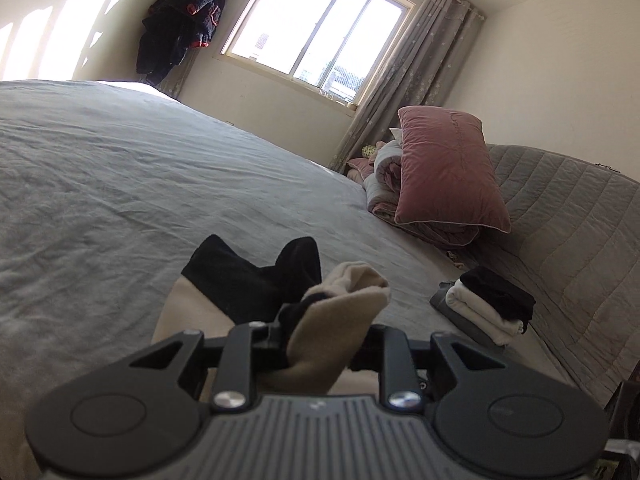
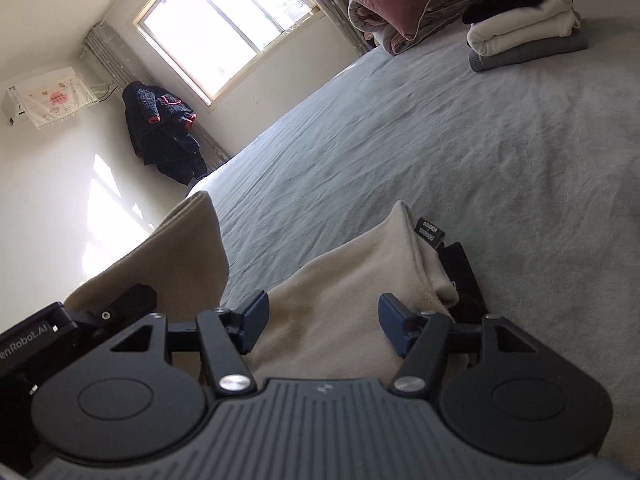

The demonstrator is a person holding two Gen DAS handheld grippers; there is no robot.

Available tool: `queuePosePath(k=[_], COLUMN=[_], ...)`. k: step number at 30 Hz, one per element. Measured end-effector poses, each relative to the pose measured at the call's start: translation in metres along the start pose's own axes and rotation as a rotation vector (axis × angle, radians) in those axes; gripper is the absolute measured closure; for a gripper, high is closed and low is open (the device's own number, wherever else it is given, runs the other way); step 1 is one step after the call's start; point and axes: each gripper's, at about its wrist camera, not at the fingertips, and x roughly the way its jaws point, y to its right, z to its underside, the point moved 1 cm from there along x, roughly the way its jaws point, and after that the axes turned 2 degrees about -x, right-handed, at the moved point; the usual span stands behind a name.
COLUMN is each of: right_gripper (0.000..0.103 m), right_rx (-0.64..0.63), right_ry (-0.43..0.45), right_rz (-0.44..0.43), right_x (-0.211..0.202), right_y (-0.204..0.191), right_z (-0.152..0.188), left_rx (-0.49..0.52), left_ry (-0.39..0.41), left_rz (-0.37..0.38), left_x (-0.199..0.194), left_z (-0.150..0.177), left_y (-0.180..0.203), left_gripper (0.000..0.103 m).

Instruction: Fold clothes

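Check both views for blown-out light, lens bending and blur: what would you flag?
Left wrist view: the window is blown out white, sun patches glare on the wall, and the bed edge bows from the fisheye. Right wrist view: the window is blown out too, the picture sits tilted with dark corners, and the beige garment close to the right gripper looks soft.

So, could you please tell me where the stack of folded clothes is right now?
The stack of folded clothes sits on the grey bed, right of centre in the left wrist view, in front of the pink pillow.
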Motion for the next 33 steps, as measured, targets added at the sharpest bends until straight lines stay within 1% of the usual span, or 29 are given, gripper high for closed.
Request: queuePosePath(k=[2, 5, 8, 10, 11, 12, 13, 15, 17, 19, 21, 25, 27, 29, 30, 33], right_gripper=[0.038, 0.038, 0.038, 0.038, 0.038, 0.038, 0.038, 0.038, 0.035, 0.034, 0.029, 0.029, 0.029, 0.029, 0.029, 0.029], right_rx=[0.073, 0.141, 0.161, 0.168, 0.172, 0.174, 0.176, 0.179, 0.183, 0.186, 0.190, 0.201, 0.205, 0.198, 0.194, 0.176], right_ry=[0.005, 0.015, 0.025, 0.032, 0.035, 0.039, 0.044, 0.050, 0.055, 0.060, 0.066, 0.079, 0.098, 0.097, 0.094, 0.051], right_rz=[-0.042, -0.075, -0.085, -0.088, -0.089, -0.089, -0.089, -0.086, -0.082, -0.078, -0.074, -0.066, -0.076, -0.104, -0.119, -0.158], right_x=[-0.006, -0.014, -0.020, -0.024, -0.025, -0.026, -0.028, -0.031, -0.035, -0.039, -0.042, -0.050, -0.055, -0.056, -0.057, -0.051], right_y=[0.011, 0.022, 0.025, 0.025, 0.025, 0.025, 0.025, 0.027, 0.030, 0.032, 0.035, 0.039, 0.040, 0.036, 0.034, 0.025], right_z=[-0.002, -0.003, -0.003, -0.004, -0.005, -0.006, -0.008, -0.009, -0.010, -0.011, -0.012, -0.013, -0.015, -0.019, -0.021, -0.023], left_rx=[0.021, 0.041, 0.060, 0.101, 0.118, 0.122, 0.126, 0.128, 0.132, 0.118, 0.094, 0.029, 0.005, -0.008, -0.018, -0.079], left_ry=[-0.034, -0.081, -0.108, -0.111, -0.115, -0.126, -0.137, -0.154, -0.153, -0.150, -0.149, -0.152, -0.134, -0.103, -0.091, -0.070], left_rz=[0.007, 0.013, 0.015, 0.021, 0.031, 0.064, 0.096, 0.150, 0.179, 0.211, 0.256, 0.362, 0.400, 0.401, 0.389, 0.342], left_x=[0.006, 0.013, 0.017, 0.016, 0.016, 0.016, 0.017, 0.018, 0.017, 0.013, 0.007, -0.009, -0.017, -0.023, -0.024, -0.022], left_z=[0.009, 0.020, 0.031, 0.038, 0.039, 0.040, 0.041, 0.043, 0.046, 0.046, 0.045, 0.037, 0.028, 0.021, 0.017, 0.010], left_y=[0.005, 0.008, 0.010, 0.014, 0.015, 0.016, 0.017, 0.018, 0.020, 0.019, 0.016, 0.007, 0.002, -0.006, -0.011, -0.031], left_gripper=[0.078, 0.077, 0.073, 0.071, 0.066, 0.056, 0.051, 0.035, 0.029, 0.027, 0.024, 0.023, 0.023, 0.023, 0.022, 0.023])
